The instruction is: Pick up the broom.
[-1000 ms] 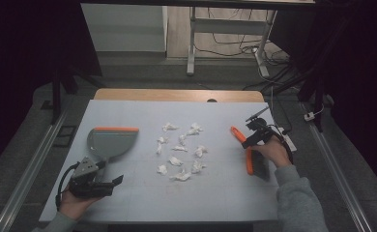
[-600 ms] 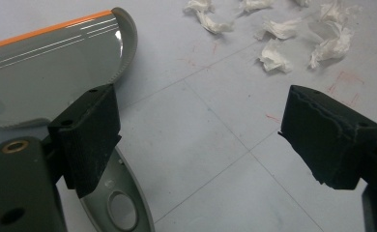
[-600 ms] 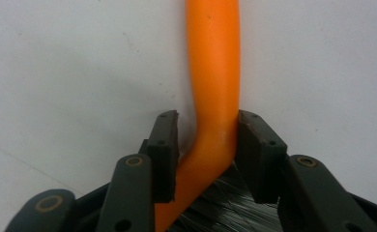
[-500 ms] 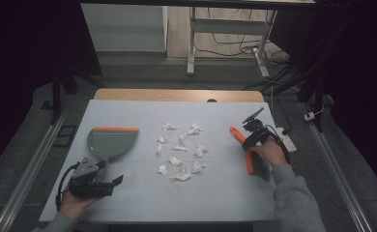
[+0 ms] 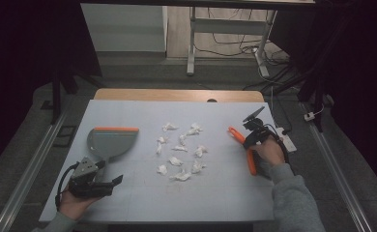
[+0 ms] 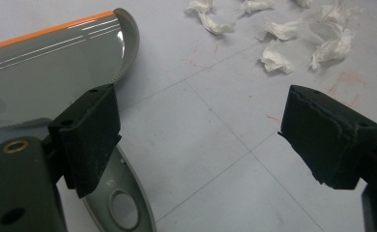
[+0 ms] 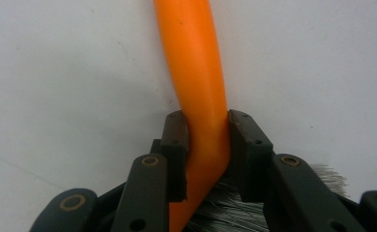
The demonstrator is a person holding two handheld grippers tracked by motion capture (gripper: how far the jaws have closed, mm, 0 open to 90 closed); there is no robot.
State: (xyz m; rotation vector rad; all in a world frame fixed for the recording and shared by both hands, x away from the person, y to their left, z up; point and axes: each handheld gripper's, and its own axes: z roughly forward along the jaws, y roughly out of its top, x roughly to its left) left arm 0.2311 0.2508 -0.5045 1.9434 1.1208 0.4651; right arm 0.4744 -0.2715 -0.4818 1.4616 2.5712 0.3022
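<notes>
Gripping the orange brush (image 7: 198,92) by its handle, my right gripper (image 5: 254,137) holds both jaws pressed against it, grey bristles showing beneath them. My left gripper (image 6: 201,145) rests low on the white table (image 5: 215,193) with its jaws spread wide and nothing between them. Just beyond its left jaw lies the grey dustpan (image 6: 46,72) with an orange lip. Crumpled paper scraps (image 5: 179,154) lie scattered between the two grippers.

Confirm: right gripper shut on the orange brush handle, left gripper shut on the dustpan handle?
Half wrong. The left gripper is open, its jaws wide apart above the dustpan handle, as the left gripper view shows. The right gripper is indeed shut on the orange brush handle.
</notes>
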